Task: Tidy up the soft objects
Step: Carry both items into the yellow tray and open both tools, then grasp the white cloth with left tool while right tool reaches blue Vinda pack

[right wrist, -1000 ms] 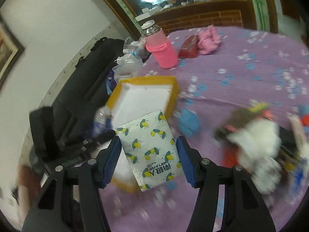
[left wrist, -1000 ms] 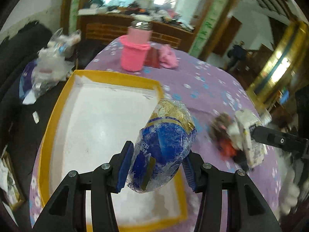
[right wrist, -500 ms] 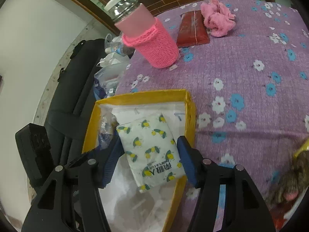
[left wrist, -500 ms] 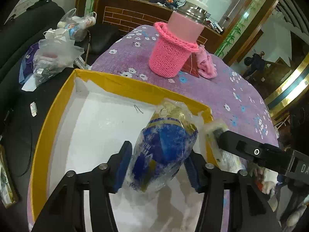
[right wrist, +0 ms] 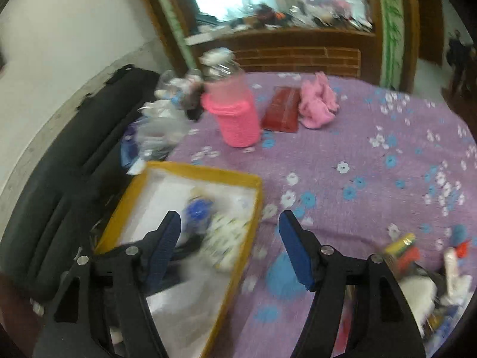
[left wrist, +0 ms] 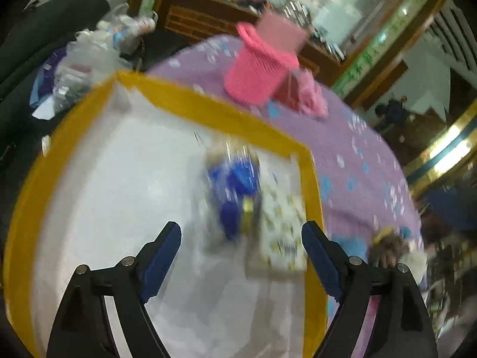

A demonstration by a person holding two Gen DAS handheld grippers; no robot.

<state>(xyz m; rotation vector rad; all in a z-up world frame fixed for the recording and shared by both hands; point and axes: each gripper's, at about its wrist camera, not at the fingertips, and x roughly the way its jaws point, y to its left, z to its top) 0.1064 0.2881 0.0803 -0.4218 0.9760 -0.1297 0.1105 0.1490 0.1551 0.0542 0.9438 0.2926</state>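
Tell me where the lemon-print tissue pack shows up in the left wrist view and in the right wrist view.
Left wrist: lemon-print tissue pack lies right of centre, inside the yellow box, against its right wall.
Right wrist: the pack lies lower left, in the box's right half.
Shared landmark: the blue snack bag lying left of it.

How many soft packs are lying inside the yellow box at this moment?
2: a blue pack and a white pack with yellow prints, side by side near the right wall of the box. Motion blur could hide something smaller.

One yellow-rimmed box (left wrist: 208, 110) held two packets: one blue (left wrist: 235, 185), one lemon-printed (left wrist: 281, 223); one pink bottle sleeve (right wrist: 238, 119) stood nearby
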